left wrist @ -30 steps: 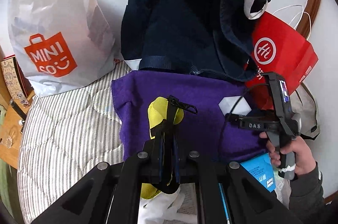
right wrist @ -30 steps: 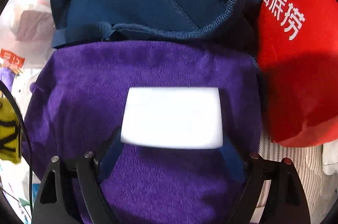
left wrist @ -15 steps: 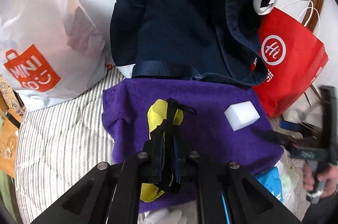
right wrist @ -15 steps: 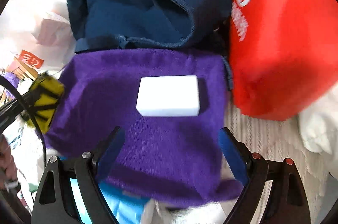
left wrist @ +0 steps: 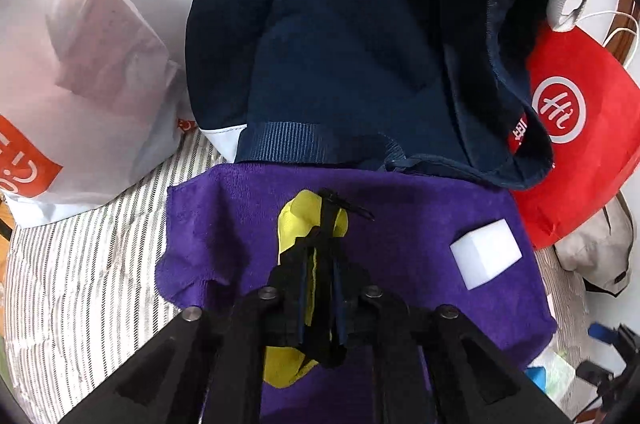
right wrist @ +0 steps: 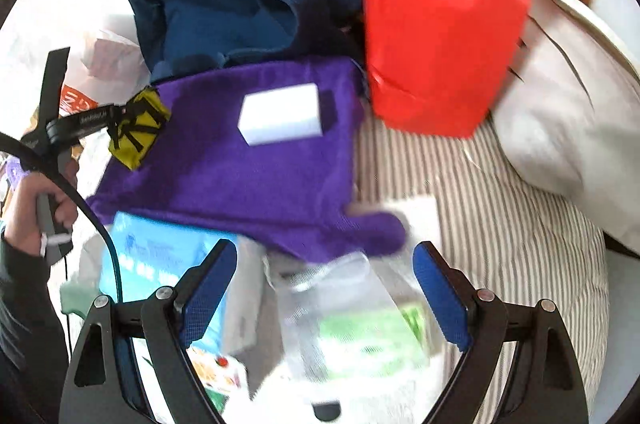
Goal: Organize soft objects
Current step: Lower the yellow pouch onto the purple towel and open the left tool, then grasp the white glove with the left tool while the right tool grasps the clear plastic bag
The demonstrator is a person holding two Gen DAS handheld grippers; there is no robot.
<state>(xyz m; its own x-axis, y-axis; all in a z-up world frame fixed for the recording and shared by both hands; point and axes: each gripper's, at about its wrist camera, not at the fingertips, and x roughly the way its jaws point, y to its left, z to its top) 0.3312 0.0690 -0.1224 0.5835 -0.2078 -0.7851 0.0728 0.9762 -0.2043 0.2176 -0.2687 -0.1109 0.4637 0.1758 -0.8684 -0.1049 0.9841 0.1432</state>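
Observation:
A yellow soft pouch with black straps sits between the fingers of my left gripper, just above a purple towel spread on the bed. The jaws are opening, though the pads still touch the pouch. A white foam block lies on the towel's right side. In the right wrist view, my right gripper stands open and empty, back from the towel and the block, over loose packets. A hand holds the left gripper with the pouch at the left.
A navy backpack leans behind the towel, with a red paper bag to its right and a white shopping bag to its left. Striped bedding, a pillow, a blue packet and a clear bag surround it.
The right gripper drew back from the white block, which stays on the towel. The left gripper moved in over the towel with the yellow pouch.

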